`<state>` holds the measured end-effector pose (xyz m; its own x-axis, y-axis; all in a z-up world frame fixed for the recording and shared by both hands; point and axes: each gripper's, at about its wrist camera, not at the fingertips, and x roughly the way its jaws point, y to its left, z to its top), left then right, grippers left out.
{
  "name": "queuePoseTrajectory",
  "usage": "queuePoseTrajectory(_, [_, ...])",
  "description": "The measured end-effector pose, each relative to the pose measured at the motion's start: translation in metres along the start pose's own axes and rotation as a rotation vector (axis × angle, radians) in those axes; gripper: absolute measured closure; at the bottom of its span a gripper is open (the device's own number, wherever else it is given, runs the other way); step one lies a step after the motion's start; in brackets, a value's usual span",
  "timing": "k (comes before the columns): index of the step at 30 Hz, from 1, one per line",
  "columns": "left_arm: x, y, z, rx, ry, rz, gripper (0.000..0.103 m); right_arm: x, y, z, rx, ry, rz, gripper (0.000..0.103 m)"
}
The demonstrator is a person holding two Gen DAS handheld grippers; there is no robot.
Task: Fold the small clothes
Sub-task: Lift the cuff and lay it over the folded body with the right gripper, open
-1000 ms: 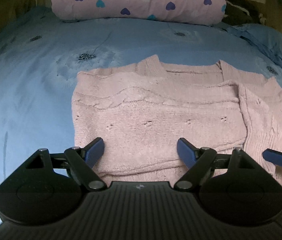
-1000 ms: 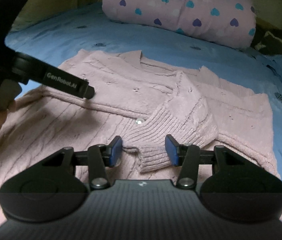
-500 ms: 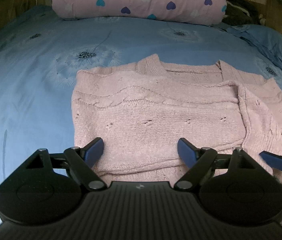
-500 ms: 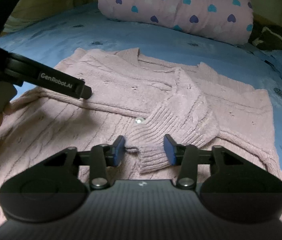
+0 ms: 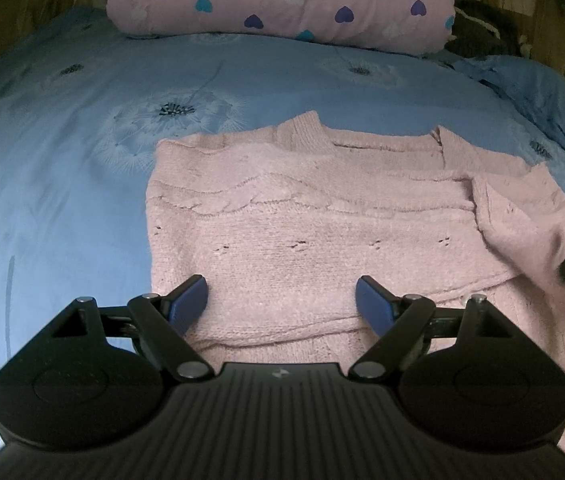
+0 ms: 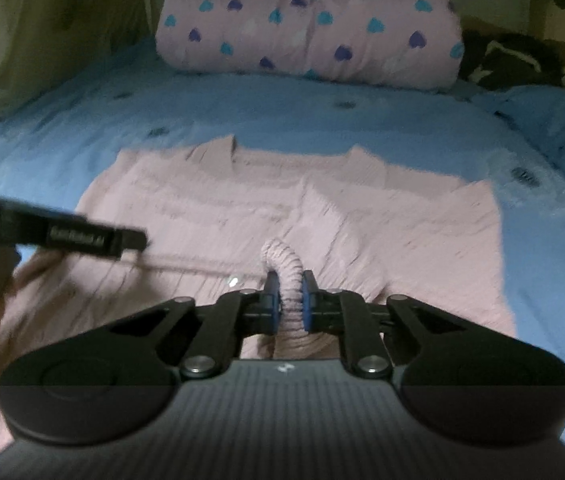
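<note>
A pink knitted sweater lies flat on the blue bed cover, in the middle of the bed, with a rolled blanket with hearts far behind it near the wall. The right claw has its jaws pinched tight on the ribbed cuff of one sleeve, and the cuff sticks up between the blue pads in a little hump. The left claw is wide open and holds nothing — it hangs just over the near edge of the sweater, with knit under the gap between its pads. The step in hand looks like folding the sleeve across the body. To do it well, the right claw should lift the cuff only a little, carry it straight over so the sleeve lies flat, and not tug so hard that the whole sweater slides. The open left claw could press down on the body to keep it in place. Some things are hard to see: the right wrist view is blurry, so the small shiny dot beside the cuff may be a button, but I cannot tell. The bottom of the sweater is hidden under the claws — and in the left wrist view the right claw is only a dark smear at the edge.
</note>
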<state>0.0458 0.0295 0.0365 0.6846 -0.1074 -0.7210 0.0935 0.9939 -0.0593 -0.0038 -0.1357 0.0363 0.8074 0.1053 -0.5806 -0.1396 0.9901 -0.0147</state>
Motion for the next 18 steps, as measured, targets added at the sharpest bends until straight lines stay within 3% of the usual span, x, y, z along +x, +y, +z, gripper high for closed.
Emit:
queuePoseTrajectory(10, [-0.003,0.013,0.006,-0.061,-0.002,-0.024,0.018,-0.019,-0.069,0.034,0.101,-0.094,-0.118,0.089])
queuePoseTrajectory(18, [0.003,0.004,0.005,-0.022,0.005,0.006,0.018,0.015,-0.118,0.022,0.232,-0.067,-0.157,0.089])
